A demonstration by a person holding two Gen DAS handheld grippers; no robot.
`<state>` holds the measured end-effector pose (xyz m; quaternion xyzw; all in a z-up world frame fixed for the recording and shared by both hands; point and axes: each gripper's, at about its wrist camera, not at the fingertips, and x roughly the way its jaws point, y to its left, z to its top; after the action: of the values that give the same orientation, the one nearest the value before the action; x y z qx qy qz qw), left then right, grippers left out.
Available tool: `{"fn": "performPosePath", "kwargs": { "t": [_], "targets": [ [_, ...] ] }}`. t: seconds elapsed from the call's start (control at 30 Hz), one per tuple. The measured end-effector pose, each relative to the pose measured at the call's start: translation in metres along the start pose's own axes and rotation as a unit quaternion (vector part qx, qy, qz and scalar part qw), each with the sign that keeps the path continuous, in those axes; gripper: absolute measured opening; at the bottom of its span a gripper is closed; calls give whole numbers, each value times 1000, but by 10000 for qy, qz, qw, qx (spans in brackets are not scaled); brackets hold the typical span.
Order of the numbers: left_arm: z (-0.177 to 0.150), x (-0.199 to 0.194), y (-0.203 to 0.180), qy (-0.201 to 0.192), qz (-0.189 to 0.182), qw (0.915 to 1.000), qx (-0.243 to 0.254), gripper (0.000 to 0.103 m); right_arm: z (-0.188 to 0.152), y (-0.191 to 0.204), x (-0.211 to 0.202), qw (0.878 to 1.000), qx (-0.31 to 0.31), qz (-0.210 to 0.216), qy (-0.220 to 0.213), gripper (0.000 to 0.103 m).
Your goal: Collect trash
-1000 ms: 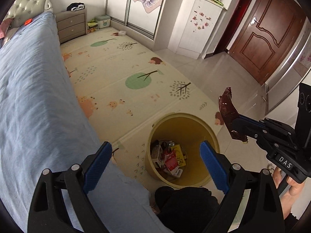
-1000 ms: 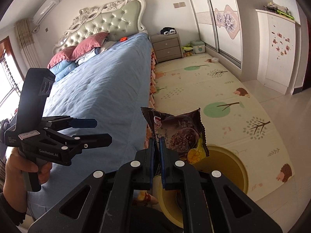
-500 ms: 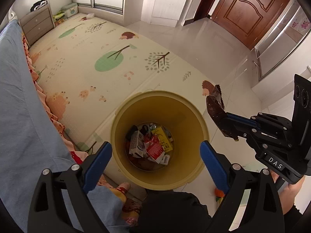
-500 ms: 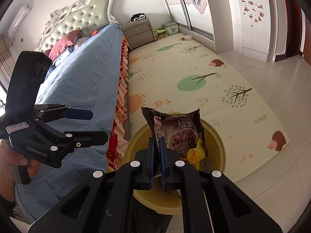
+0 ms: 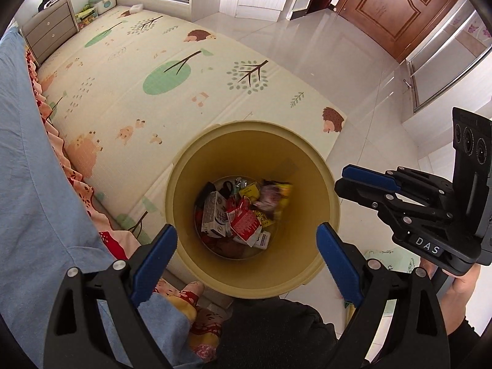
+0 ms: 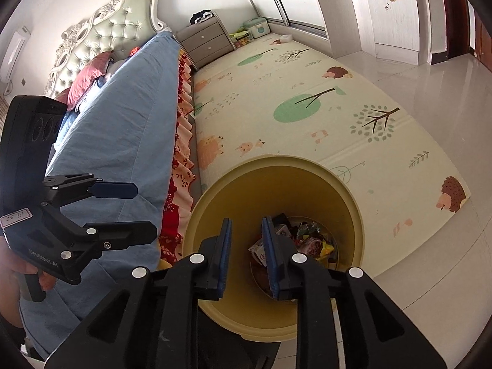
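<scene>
A yellow trash bin (image 5: pixel 184 166) stands on the floor beside the bed; it also shows in the right wrist view (image 6: pixel 350 203). Several wrappers and cartons (image 5: pixel 233 215) lie at its bottom. A brown snack packet (image 5: pixel 272 195) lies blurred on top of them, and also shows in the right wrist view (image 6: pixel 310 243). My left gripper (image 5: pixel 246 249) is open and empty above the bin's near rim. My right gripper (image 6: pixel 246 240) is open and empty above the bin; it also shows in the left wrist view (image 5: pixel 347 181), just right of the rim.
The blue bed (image 6: pixel 123 107) with a red frill runs along the left. A patterned play mat (image 5: pixel 172 70) covers the floor beyond the bin. A grey nightstand (image 5: pixel 50 32) and white wardrobes stand at the far wall. A brown door (image 5: pixel 393 9) is at the far right.
My right gripper has opened and let go of the brown snack packet, which has dropped into the bin. Both grippers have come closer over the bin.
</scene>
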<state>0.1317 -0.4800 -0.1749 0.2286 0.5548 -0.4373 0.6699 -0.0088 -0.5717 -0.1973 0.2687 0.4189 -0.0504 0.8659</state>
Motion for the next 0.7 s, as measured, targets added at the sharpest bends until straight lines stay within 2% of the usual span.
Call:
{"fn": "performPosePath", "kwargs": {
  "t": [0.17,0.33,0.5,0.7],
  "targets": [
    [0,1,0,-7,-73,10000,-5,91,-2,-1,-1,10000,-5,-33,28,21],
    [0,-9,-1,-176,-147,9997,-54,91,-2,0,-10,9999,-5,-119,-56,21],
    [-3,-31,-2,-432,-154,9989,-115,91,1,11,-24,9996,-167,-199,-128,21],
    [-18,-70,-4,-820,-29,9966,-85,91,8,45,-39,9982,-521,-190,-236,21]
  ]
}}
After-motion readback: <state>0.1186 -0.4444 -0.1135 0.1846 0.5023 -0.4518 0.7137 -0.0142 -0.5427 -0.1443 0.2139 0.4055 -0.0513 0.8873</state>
